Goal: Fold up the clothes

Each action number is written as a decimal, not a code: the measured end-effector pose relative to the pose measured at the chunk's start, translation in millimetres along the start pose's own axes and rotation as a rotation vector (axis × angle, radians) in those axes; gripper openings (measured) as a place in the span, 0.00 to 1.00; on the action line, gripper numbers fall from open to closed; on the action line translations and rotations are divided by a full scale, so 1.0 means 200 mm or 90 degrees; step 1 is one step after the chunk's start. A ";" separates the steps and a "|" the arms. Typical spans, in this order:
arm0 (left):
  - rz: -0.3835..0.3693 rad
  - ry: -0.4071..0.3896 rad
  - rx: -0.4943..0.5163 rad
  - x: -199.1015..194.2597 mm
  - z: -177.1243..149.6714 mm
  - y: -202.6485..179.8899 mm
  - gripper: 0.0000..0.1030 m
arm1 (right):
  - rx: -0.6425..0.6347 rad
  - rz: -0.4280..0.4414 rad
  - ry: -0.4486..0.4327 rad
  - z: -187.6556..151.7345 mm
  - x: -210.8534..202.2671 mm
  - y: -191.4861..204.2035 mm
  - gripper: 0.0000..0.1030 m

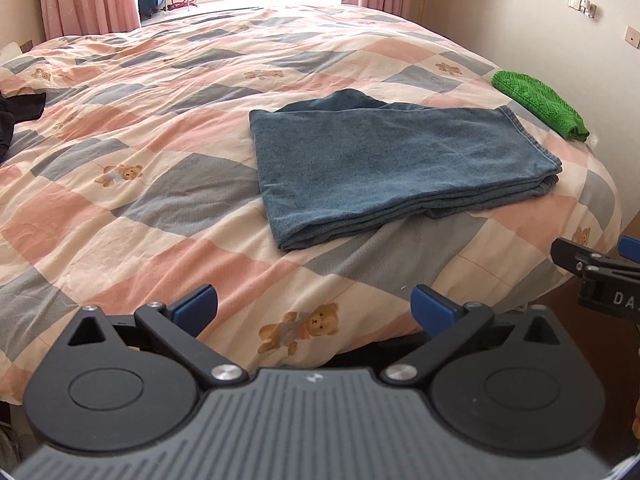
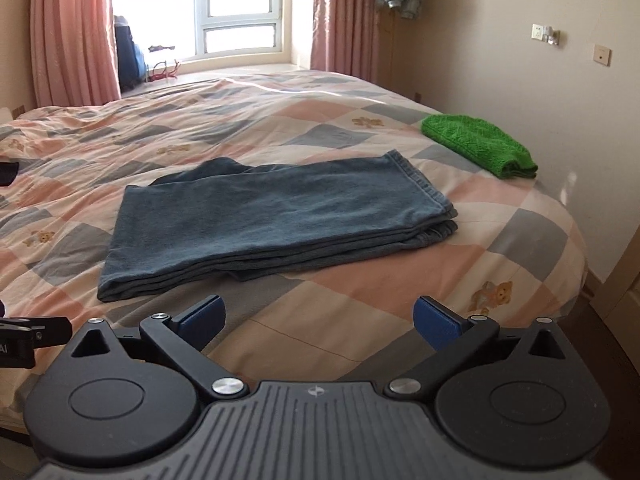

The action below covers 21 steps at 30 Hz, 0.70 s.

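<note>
The jeans [image 1: 400, 160], folded into a thick denim stack, are seen at centre frame on the bed [image 1: 160, 208], with a green cloth [image 1: 540, 104] at the upper right and a dark garment [image 1: 16, 116] at the left edge. The stack is judged soft but fairly heavy and floppy, best taken at the layered near edge or the hem corners. Both the left tool [image 1: 314, 306] and the right tool [image 2: 320, 316] are held wide apart and empty, pointed downward short of the jeans.
</note>
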<state>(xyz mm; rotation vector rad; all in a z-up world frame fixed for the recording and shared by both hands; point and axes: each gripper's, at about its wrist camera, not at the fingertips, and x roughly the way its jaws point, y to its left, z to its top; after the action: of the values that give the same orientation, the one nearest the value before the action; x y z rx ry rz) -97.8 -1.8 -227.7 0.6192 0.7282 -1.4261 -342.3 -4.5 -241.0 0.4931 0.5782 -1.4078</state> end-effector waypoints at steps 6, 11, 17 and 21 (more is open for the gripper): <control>-0.005 0.014 -0.005 0.01 -0.03 0.02 0.99 | 0.000 0.010 0.015 0.00 0.03 0.01 1.00; -0.004 0.027 -0.007 0.05 -0.03 0.03 0.99 | 0.003 0.014 0.031 -0.01 0.08 0.01 1.00; -0.005 0.042 -0.011 0.11 -0.01 0.04 0.99 | 0.002 0.018 0.048 -0.01 0.14 0.02 1.00; -0.006 0.052 -0.010 0.15 0.00 0.04 0.99 | 0.004 0.016 0.060 -0.01 0.19 0.01 1.00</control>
<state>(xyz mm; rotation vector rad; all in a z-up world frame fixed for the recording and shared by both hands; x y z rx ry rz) -89.8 -21.5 -250.8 0.6652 0.8068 -1.4092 -337.5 -31.5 -266.8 0.5726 0.6419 -1.3674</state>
